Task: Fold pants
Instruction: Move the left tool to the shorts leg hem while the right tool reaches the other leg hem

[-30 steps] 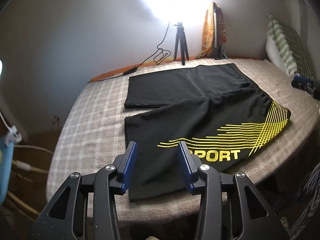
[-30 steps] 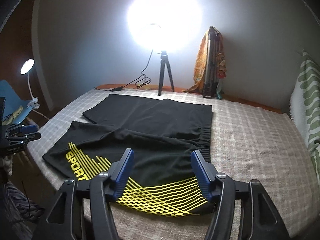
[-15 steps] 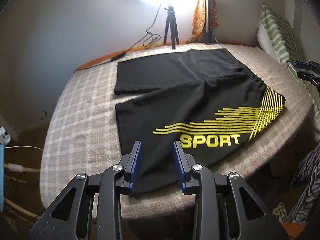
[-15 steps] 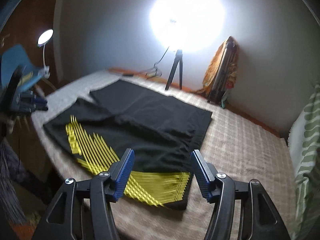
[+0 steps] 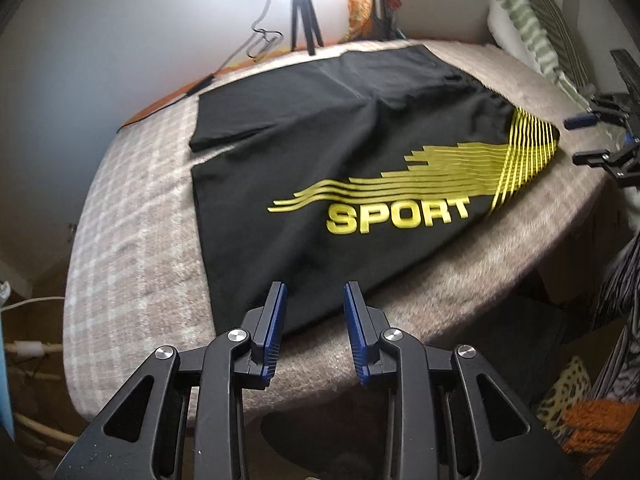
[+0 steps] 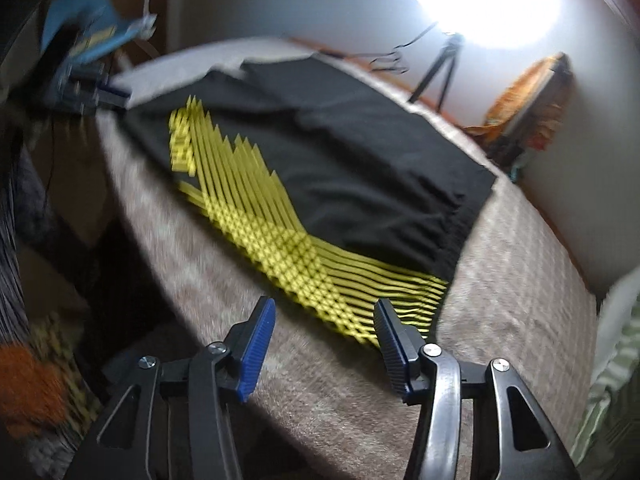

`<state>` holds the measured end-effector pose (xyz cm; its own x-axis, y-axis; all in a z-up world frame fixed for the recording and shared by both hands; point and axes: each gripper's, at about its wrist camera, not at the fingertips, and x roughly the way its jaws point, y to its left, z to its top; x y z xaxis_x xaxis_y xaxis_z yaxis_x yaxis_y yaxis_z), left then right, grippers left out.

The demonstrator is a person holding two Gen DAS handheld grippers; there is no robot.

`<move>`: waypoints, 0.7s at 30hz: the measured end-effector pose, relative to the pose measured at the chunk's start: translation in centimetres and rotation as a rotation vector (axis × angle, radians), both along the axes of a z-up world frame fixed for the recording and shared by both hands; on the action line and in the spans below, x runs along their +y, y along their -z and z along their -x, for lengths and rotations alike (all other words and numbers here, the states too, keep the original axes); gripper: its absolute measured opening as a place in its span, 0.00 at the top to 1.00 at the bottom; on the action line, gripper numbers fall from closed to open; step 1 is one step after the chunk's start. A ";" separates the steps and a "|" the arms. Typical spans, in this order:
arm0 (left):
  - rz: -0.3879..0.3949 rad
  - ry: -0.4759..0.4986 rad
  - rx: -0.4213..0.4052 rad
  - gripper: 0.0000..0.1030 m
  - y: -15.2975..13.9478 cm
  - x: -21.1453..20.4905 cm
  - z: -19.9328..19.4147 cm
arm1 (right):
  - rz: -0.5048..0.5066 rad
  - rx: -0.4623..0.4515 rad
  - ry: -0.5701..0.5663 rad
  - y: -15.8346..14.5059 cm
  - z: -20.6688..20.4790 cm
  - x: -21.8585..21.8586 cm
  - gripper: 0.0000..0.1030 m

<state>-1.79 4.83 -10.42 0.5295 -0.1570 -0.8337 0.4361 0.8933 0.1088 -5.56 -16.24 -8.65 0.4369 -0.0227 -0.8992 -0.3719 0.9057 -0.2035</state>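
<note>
Both grippers have dropped toward the pants (image 5: 360, 168): left gripper (image 5: 314, 300) narrowed at the hem, right gripper (image 6: 322, 316) wide open by the waistband, neither gripping yet.

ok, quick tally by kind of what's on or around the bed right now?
Black shorts: 1
Striped pillow: 1
Tripod: 1
Grippers: 2, left and right, both open, neither touching the shorts
Bed: 1
Total: 6
</note>
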 end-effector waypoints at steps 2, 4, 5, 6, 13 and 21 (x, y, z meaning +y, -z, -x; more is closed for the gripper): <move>-0.018 0.029 0.015 0.73 0.6 -0.3 0.1 | 0.014 0.022 -0.009 1.0 -0.1 0.1 0.50; -0.036 0.053 0.030 0.73 1.1 -0.4 0.1 | 0.029 0.035 -0.009 1.8 -0.2 0.0 0.51; -0.044 0.056 0.035 0.73 1.4 -0.4 0.1 | 0.041 0.038 -0.008 2.2 -0.3 -0.1 0.52; -0.047 0.058 0.045 0.73 1.6 -0.3 0.0 | 0.053 0.042 -0.005 2.6 -0.4 -0.2 0.52; -0.065 0.062 0.084 0.68 3.0 0.4 -1.1 | 0.076 0.045 0.010 3.9 -0.9 -1.3 0.52; -0.081 0.068 0.060 0.34 3.2 1.1 -2.0 | 0.072 0.033 0.018 4.2 -1.8 -1.5 0.53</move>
